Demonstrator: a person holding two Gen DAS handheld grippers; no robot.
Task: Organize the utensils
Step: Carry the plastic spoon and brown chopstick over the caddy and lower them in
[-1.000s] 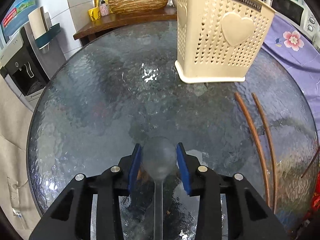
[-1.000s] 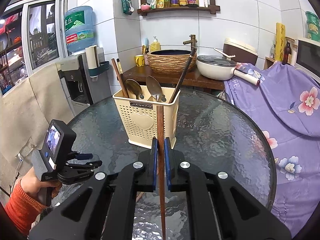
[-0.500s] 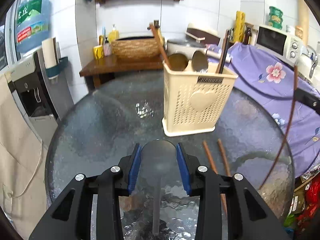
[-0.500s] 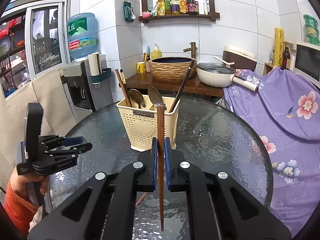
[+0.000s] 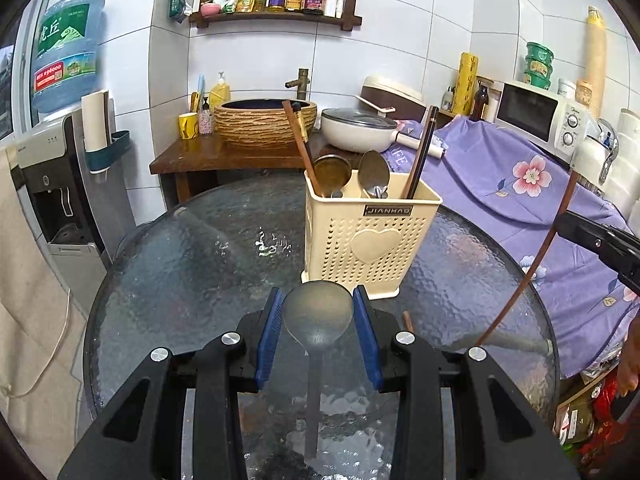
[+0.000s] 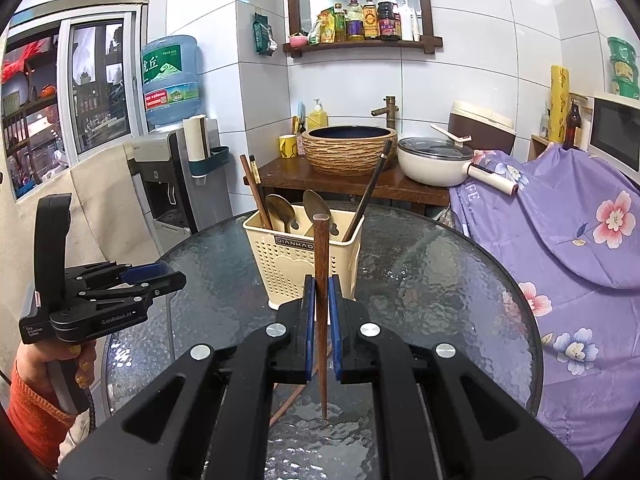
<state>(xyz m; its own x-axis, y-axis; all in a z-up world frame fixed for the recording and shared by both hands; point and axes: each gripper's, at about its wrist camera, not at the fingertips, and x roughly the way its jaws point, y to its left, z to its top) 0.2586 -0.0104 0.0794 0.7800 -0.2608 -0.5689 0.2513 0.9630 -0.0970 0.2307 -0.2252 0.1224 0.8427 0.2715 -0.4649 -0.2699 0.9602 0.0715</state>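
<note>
A cream perforated utensil holder (image 5: 370, 236) (image 6: 298, 258) stands on the round glass table (image 5: 192, 264). It holds two spoons and dark chopsticks. My left gripper (image 5: 318, 312) is shut on a metal spoon (image 5: 318, 316), bowl forward, raised above the table in front of the holder. My right gripper (image 6: 321, 300) is shut on a brown chopstick (image 6: 321, 264), held upright near the holder; this chopstick also shows in the left wrist view (image 5: 536, 264). More brown chopsticks (image 6: 294, 396) lie on the glass below the right gripper.
A wooden sink stand with a woven basin (image 6: 350, 152) is behind the table. A water dispenser (image 5: 52, 184) stands at the left. A purple flowered cloth (image 6: 580, 232) covers the counter at the right, with a microwave (image 5: 540, 116) and a white pan (image 5: 358, 132).
My left gripper has lifted the spoon off the glass and tilted up level, so the holder's top now shows. My right gripper has held the chopstick steady, rising slightly.
</note>
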